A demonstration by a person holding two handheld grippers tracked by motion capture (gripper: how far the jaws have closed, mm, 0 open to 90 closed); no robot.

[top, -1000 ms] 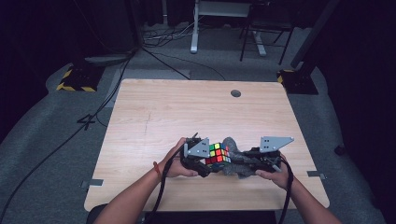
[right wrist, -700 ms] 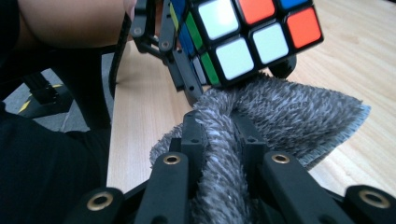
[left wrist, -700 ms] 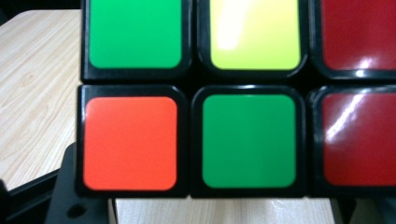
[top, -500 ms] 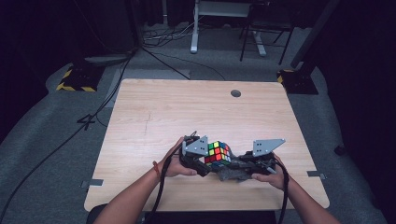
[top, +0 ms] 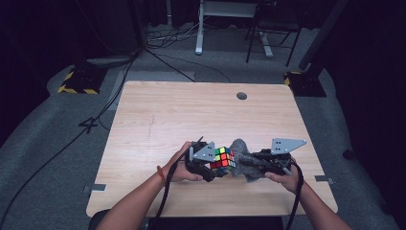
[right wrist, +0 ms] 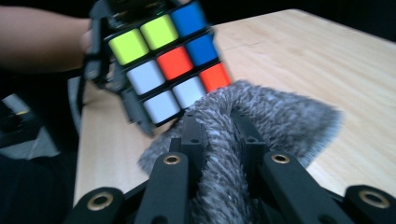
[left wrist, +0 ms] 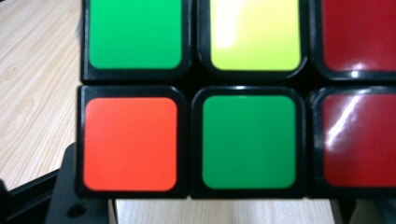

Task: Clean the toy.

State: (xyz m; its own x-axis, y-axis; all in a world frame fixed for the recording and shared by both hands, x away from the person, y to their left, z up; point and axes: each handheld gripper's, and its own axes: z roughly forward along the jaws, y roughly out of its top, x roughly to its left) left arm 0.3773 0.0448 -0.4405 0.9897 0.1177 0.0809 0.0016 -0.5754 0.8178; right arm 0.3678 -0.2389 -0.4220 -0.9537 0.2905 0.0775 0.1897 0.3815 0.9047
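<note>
Near the table's front edge, the left gripper (top: pixel 210 165) has its jaws clamped on a glossy puzzle cube (top: pixel 223 157) of square coloured stickers set in black plastic. Beside it, the right gripper (right wrist: pixel 219 128) pinches a shaggy grey cloth (right wrist: pixel 275 116) against the cube's side. Beyond stretches the pale woodgrain table (top: pixel 191 110) with a round grommet (top: pixel 242 96).
</note>
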